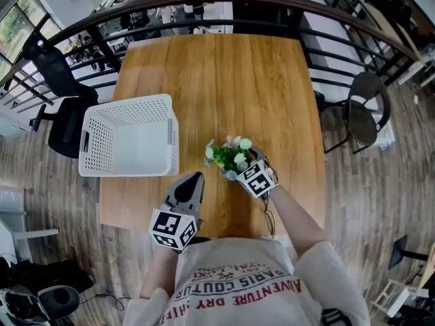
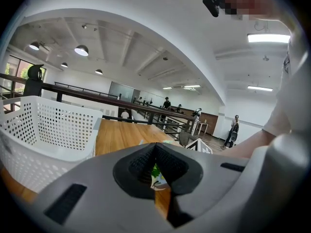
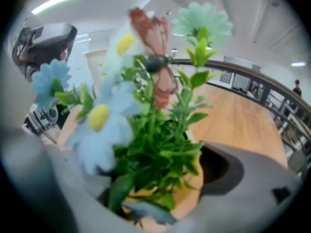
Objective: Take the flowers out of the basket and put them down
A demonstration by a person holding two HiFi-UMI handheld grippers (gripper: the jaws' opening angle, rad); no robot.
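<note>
A bunch of artificial flowers (image 1: 230,156), with pale blue and white daisies, green leaves and a butterfly, is out of the white perforated basket (image 1: 129,145) and over the wooden table (image 1: 224,80), right of the basket. My right gripper (image 1: 246,166) is shut on the flowers (image 3: 150,130) low down, where an orange base shows between its jaws (image 3: 160,198). My left gripper (image 1: 192,180) hovers near the table's front edge with its jaws shut and nothing in them. In the left gripper view the basket (image 2: 43,130) stands just to the left and a sliver of the flowers (image 2: 155,171) shows past the left gripper (image 2: 155,154).
The basket looks empty. A black railing (image 1: 224,5) curves round the table's far side. A black office chair (image 1: 58,80) stands at the left and a round-seat chair (image 1: 367,107) at the right. Bare wood lies beyond the flowers.
</note>
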